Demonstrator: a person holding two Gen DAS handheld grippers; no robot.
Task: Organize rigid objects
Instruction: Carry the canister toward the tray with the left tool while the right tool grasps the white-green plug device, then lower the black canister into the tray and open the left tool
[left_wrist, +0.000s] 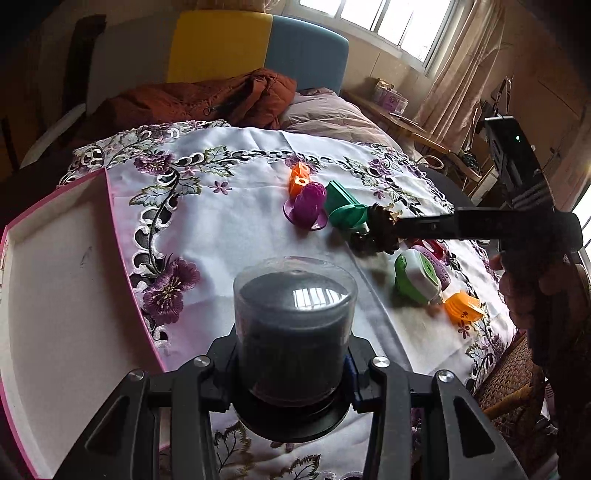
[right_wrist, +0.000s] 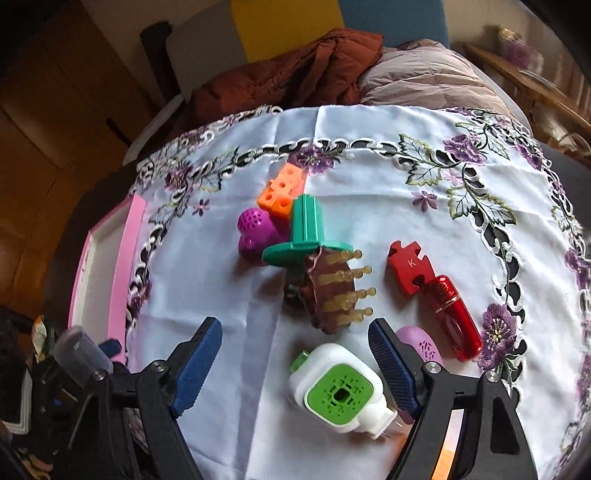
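Carrying the disc spindle case (left_wrist: 295, 325) pinched in the left tool (left_wrist: 291, 373), I'd guess it's headed for the pink tray (left_wrist: 55, 280) at frame left. Right tool (right_wrist: 295, 365) hangs spread over the green-and-white plug-in (right_wrist: 341, 387); closing on it looks next.

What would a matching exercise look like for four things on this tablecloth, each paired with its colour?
Things:
1. letter K block
2. cube block with holes
3. perforated dome toy
4. T-shaped piece

Colours:
A. teal green
B. purple
C. red
D. orange

Pairs: 1-C, 2-D, 3-B, 4-A
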